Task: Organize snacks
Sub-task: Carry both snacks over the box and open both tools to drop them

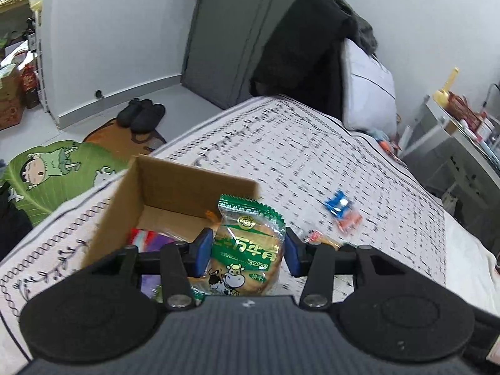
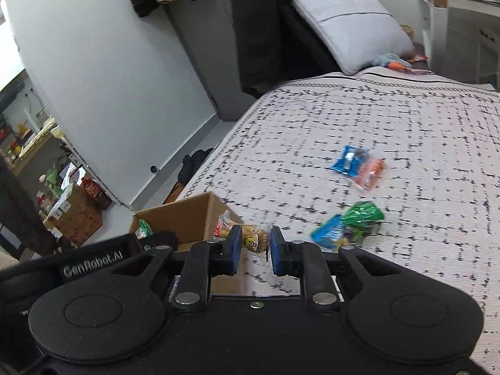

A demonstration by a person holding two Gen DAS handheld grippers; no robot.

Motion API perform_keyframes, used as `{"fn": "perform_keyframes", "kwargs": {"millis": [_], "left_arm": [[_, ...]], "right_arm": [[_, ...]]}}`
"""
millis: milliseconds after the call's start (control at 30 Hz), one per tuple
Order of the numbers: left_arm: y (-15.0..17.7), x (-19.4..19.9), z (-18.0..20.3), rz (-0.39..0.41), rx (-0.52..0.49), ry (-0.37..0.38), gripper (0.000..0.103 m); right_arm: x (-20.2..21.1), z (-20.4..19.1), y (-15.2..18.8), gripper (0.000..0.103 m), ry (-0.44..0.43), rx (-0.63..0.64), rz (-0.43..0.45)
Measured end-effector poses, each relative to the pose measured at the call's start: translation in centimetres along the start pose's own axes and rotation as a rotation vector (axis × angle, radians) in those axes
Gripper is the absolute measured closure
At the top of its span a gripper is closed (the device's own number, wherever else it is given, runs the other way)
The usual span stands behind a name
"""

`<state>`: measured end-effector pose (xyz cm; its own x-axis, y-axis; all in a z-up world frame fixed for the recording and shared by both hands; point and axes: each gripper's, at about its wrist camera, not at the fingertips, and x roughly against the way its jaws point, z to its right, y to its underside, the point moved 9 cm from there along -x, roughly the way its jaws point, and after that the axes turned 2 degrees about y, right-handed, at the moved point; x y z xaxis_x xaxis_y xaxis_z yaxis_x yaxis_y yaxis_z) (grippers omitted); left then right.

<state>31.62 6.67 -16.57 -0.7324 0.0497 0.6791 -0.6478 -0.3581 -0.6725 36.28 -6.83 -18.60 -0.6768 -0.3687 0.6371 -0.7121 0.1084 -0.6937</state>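
Observation:
A green biscuit packet [image 1: 247, 247] with a cow print stands between the blue pads of my left gripper [image 1: 248, 251], which is shut on it just right of the open cardboard box [image 1: 175, 187]. The box holds a red and purple packet [image 1: 150, 239]. My right gripper [image 2: 253, 251] is shut on a small clear-wrapped tan snack [image 2: 254, 239], beside the same box [image 2: 187, 218]. Loose on the bed lie a blue packet [image 2: 348, 161] touching an orange one [image 2: 370, 173], plus a green packet [image 2: 364, 214] and a blue packet [image 2: 328, 234].
The patterned bedspread [image 1: 312, 156] has open room toward the grey pillow [image 1: 368, 100]. A dark jacket [image 1: 300, 50] hangs past the bed's far end. Slippers [image 1: 142, 115] and a green cartoon mat [image 1: 59, 172] lie on the floor at left. A cluttered desk [image 1: 462, 125] stands at right.

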Motion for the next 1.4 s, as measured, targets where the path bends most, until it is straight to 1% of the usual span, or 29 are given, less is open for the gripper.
{"fn": "perform_keyframes", "kwargs": {"millis": [167,300,467,533,567,700,767,867,1033,1067,1167,1200,1233,1367,1400], "left_arm": [[-1.1,0.0,-3.5,-0.005,0.053,-0.031,0.056],[-2.0,-0.3,-5.8,-0.014,0.081,-0.038,0.056],[-2.8,-0.9,-7.4,-0.020,0.100,-0.047,0.056],[-3.1,-1.1,-7.9,-0.024,0.107,-0.043,0.056],[-3.3,-1.2,-8.0,-0.028,0.111,-0.039,0.056],[-3.9,-1.9,-8.4,-0.043,0.134,-0.027,0.054],[-4.0,-1.9,-8.3,-0.037,0.143,-0.016,0.052],[-3.7,-2.1,-7.8,-0.061,0.150,0.008,0.044],[-3.1,-1.3,-7.0,-0.066,0.118,-0.017,0.032],[-3.0,-1.2,-6.8,-0.070,0.112,-0.018,0.030],[-2.7,-0.8,-6.5,-0.086,0.114,-0.029,0.026],[-2.5,-0.6,-6.3,-0.092,0.116,-0.033,0.022],[-2.3,-0.5,-6.0,-0.099,0.115,-0.035,0.022],[-1.4,0.2,-4.7,-0.113,0.072,-0.055,0.022],[-1.2,0.5,-4.3,-0.115,0.063,-0.056,0.022]], "right_arm": [[-0.4,-2.1,0.2,0.084,-0.015,0.029,0.005],[-1.0,-3.8,0.5,0.084,-0.040,0.047,0.000],[-2.0,-6.1,1.4,0.084,-0.071,0.076,-0.030],[-2.3,-7.0,2.0,0.084,-0.103,0.084,-0.062],[-2.5,-7.2,2.2,0.081,-0.113,0.085,-0.082],[-2.7,-7.1,2.2,0.077,-0.099,0.085,-0.087],[-2.6,-6.4,2.1,0.077,-0.081,0.071,-0.087],[-2.5,-5.3,2.0,0.077,-0.051,0.054,-0.088],[-2.1,-4.1,1.8,0.077,-0.016,0.049,-0.085],[-2.0,-3.9,1.7,0.074,-0.008,0.052,-0.080],[-1.1,-3.2,1.4,0.058,0.023,0.060,-0.063],[-0.9,-2.9,1.3,0.056,0.035,0.067,-0.058],[-0.7,-2.6,1.2,0.056,0.045,0.073,-0.055],[0.3,-1.2,0.8,0.050,0.063,0.076,-0.055],[0.6,-0.9,0.8,0.047,0.072,0.079,-0.054]]}}
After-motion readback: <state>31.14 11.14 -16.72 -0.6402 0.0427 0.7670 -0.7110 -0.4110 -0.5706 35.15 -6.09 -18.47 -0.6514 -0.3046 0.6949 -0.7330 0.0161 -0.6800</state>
